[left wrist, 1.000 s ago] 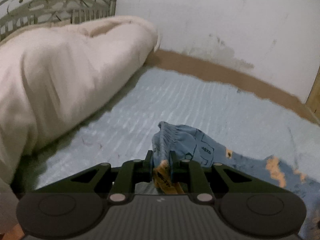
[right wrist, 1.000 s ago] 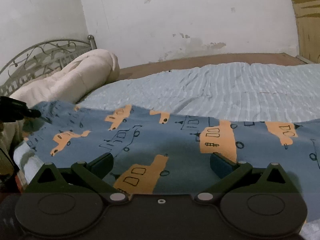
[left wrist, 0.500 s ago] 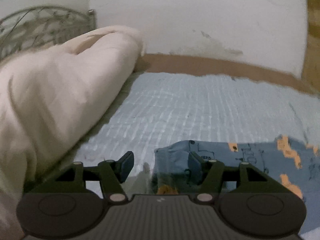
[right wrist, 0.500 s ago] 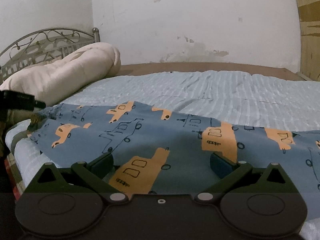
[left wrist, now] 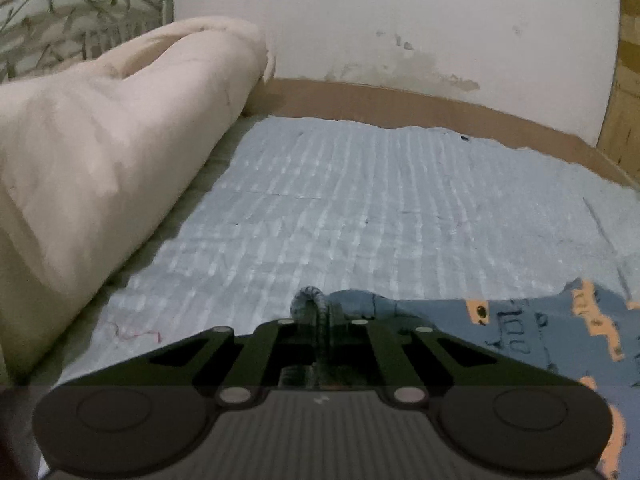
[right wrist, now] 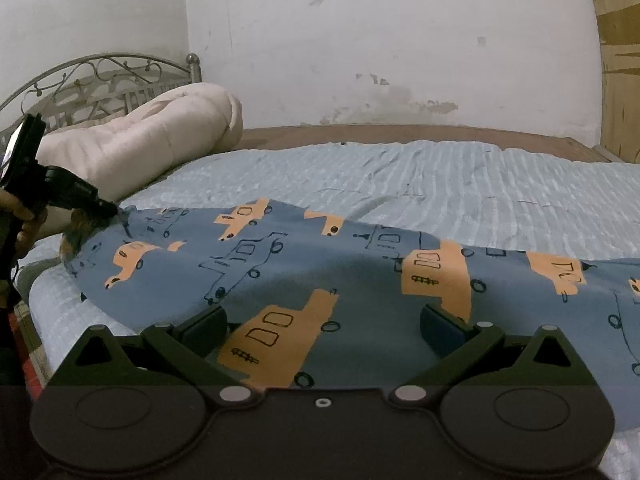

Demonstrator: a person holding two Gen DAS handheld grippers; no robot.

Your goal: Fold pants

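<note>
Blue pants (right wrist: 280,264) printed with orange vehicles lie spread across the near part of the bed. In the left wrist view only their end (left wrist: 512,320) shows, at the lower right. My left gripper (left wrist: 324,320) is shut on a bunched ribbed edge of the pants, low over the sheet. The right wrist view shows that same gripper (right wrist: 108,208) at the pants' far left end, held by a person's hand (right wrist: 20,216). My right gripper (right wrist: 324,320) is open, its fingers wide apart just over the middle of the pants, pressing on nothing.
A light blue ribbed sheet (left wrist: 340,208) covers the bed. A rolled cream duvet (left wrist: 100,152) lies along the left side before a metal headboard (left wrist: 80,20). The brown bed frame (left wrist: 400,100) meets a white wall behind. A wooden panel (right wrist: 620,80) stands at the right.
The left gripper opened, dropped lower towards the sheet and shut again on the pants' edge. The pants' left end came down onto the bed. The right gripper stayed put, open.
</note>
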